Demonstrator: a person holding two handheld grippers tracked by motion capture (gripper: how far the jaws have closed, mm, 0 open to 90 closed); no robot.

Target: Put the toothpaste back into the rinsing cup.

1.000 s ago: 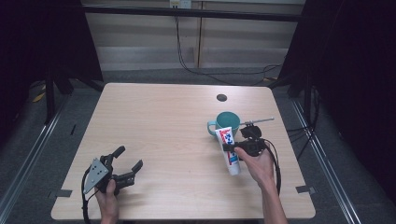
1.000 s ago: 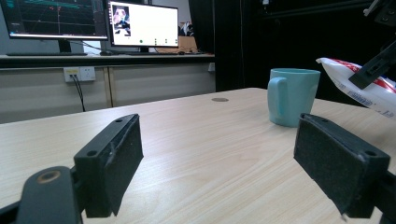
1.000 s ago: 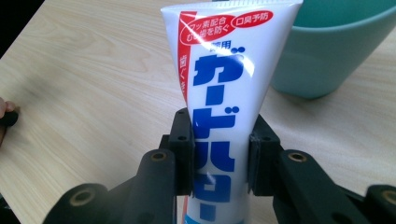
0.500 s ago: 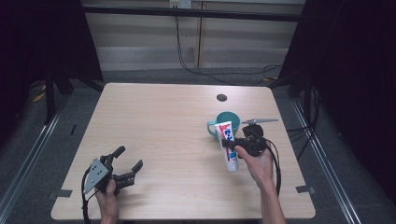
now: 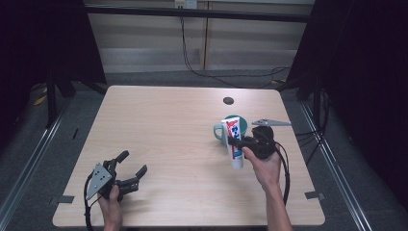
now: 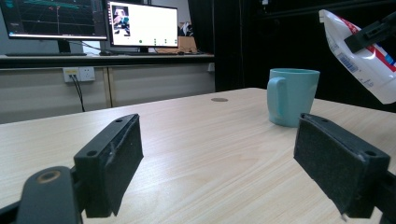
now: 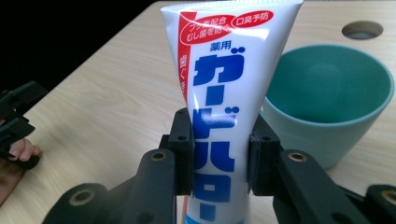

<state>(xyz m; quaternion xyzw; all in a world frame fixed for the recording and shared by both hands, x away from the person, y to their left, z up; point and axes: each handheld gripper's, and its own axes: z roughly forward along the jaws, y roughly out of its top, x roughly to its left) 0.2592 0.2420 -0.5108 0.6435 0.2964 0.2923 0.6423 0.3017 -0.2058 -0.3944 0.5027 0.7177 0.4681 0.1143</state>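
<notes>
My right gripper is shut on a white toothpaste tube with blue and red print, pinching it across the middle. The tube is off the table and tilted, its flat crimped end pointing up and away beside a teal mug. The mug stands upright and empty on the right part of the wooden table, partly behind the tube. My left gripper stands open near the front left edge with nothing between its pads. From there the mug and the tube show far right.
A round cable hole sits in the tabletop behind the mug. Dark frame posts and cables stand beyond the table's far and right edges. Monitors on a desk show past the table in the left gripper view.
My right gripper has carried the tube slightly away from the person, closer to the mug. The left gripper has stayed where it was.
</notes>
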